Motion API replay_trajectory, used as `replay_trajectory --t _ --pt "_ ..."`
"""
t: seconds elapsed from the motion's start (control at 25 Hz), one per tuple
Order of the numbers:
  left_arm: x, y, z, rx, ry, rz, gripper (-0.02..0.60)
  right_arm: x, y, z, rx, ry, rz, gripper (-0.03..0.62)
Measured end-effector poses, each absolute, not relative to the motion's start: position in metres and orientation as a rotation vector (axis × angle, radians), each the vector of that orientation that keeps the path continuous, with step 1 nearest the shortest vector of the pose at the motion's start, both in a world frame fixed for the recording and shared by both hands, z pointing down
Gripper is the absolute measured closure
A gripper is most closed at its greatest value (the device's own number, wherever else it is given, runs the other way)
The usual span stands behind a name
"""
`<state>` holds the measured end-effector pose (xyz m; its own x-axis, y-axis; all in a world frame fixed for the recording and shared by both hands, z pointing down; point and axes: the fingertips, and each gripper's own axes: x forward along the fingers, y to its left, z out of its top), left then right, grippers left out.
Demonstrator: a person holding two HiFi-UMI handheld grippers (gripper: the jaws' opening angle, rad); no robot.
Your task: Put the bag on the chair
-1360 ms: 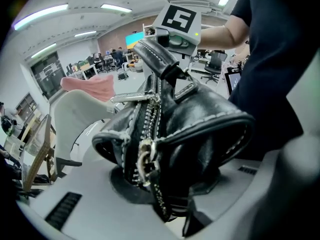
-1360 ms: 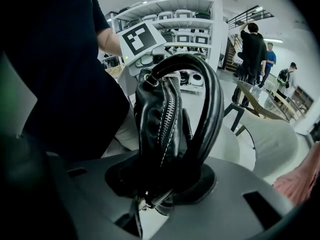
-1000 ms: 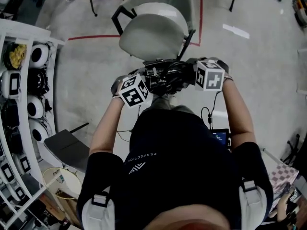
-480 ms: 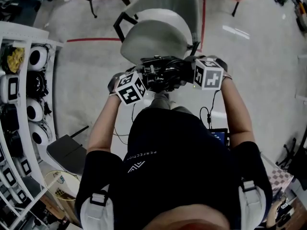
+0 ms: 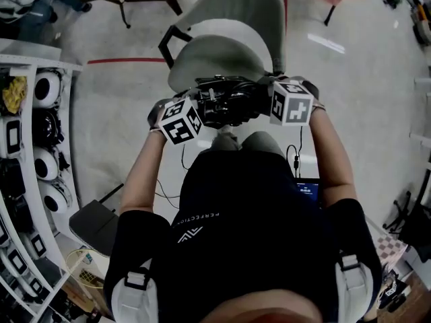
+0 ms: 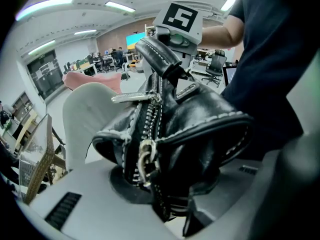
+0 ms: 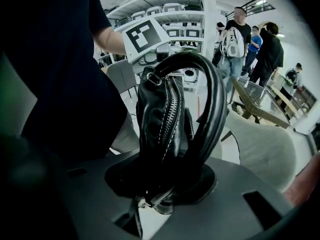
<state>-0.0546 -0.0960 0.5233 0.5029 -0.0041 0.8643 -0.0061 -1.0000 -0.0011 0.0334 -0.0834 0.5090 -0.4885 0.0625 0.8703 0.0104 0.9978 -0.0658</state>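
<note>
The black leather handbag point(image 5: 225, 103) hangs in the air in front of the person's chest, carried end to end. The left tongs point(image 6: 165, 204) pinch one end of it beside the zip point(image 6: 150, 119), and the right tongs point(image 7: 160, 199) pinch the other end, where the foot of the handle point(image 7: 215, 109) comes down. Seen from the head, it sits at the near edge of the pale shell chair point(image 5: 215, 52). The leather looks soft and glossy; it creases and bulges where it is squeezed, so it will probably sag and fold once one end is let go. The smooth skin could also slide in a light pinch. It seems light to moderate in weight, though nothing shows whether anything is inside. The stitched end seams now gripped are fair holds, and the thick, stiffer handle would be the surest single one. The pads themselves are buried in folds of leather in both gripper views, and the bag's underside is out of sight. From above, the bag and the marker cubes cover the front of the seat. So I cannot tell whether the bag is already over the seat or just short of it.
</note>
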Motion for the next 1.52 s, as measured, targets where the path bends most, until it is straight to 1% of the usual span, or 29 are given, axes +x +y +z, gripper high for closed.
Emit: replay_trajectory --t 0.84,1.52 --pt "0.006 -0.194 0.539 2.686 -0.051 1.546 0.43 0.095 -0.184 0.525 -0.086 -2.079 0.052 0.447" --pt "0.032 -0.22 0.588 2.667 0.023 1.556 0.413 0.121 -0.205 0.57 -0.05 -2.095 0.212 0.444"
